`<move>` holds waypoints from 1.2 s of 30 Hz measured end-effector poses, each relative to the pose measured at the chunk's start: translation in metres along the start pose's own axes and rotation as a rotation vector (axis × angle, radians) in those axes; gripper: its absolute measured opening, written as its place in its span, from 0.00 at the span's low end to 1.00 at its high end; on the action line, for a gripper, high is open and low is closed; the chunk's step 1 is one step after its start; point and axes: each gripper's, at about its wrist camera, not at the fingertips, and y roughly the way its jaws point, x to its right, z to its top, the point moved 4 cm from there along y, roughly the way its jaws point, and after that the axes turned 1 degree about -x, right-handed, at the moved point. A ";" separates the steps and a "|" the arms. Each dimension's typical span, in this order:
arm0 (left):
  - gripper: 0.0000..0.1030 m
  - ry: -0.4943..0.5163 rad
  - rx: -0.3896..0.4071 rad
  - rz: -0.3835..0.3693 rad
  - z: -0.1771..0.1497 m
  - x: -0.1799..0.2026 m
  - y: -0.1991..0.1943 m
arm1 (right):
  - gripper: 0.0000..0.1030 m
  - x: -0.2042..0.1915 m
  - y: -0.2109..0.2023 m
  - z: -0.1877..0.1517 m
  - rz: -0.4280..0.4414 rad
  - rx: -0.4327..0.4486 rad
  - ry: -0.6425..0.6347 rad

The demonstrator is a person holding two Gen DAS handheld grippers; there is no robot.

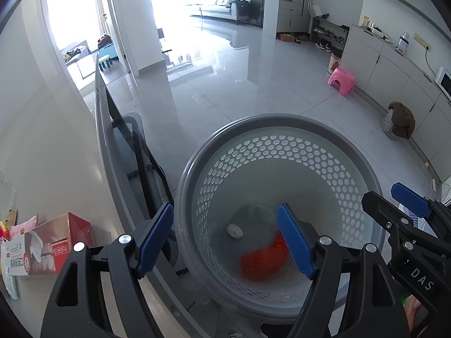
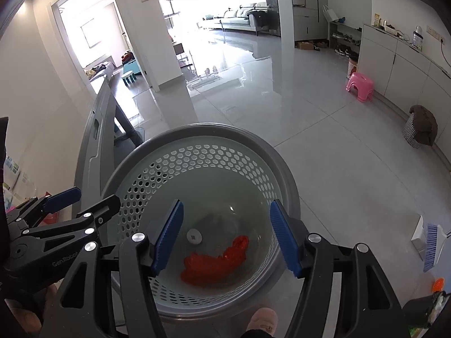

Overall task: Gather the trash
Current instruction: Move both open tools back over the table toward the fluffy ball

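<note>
A grey perforated trash basket [image 1: 282,124] stands on the floor beside the table; it also shows in the right wrist view [image 2: 197,129]. Inside lie a crumpled red wrapper [image 1: 262,262] [image 2: 214,264] and a small white round piece [image 1: 234,231] [image 2: 194,236]. My left gripper [image 1: 225,242] is open and empty, held above the basket's left rim. My right gripper [image 2: 225,239] is open and empty, held over the basket's mouth. Each gripper shows in the other's view, the right one [image 1: 394,205] and the left one [image 2: 81,200].
The table edge [image 1: 112,152] runs along the left, with a red toothpaste box [image 1: 45,248] and other packets on it. A pink stool [image 1: 342,80], a covered basket [image 1: 397,124] and cabinets line the right wall. A blue broom [image 2: 432,248] leans at the right.
</note>
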 end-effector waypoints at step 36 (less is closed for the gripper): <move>0.81 -0.266 0.317 0.196 -0.129 -0.192 -0.239 | 0.69 -0.221 -0.141 -0.067 0.253 0.170 -0.265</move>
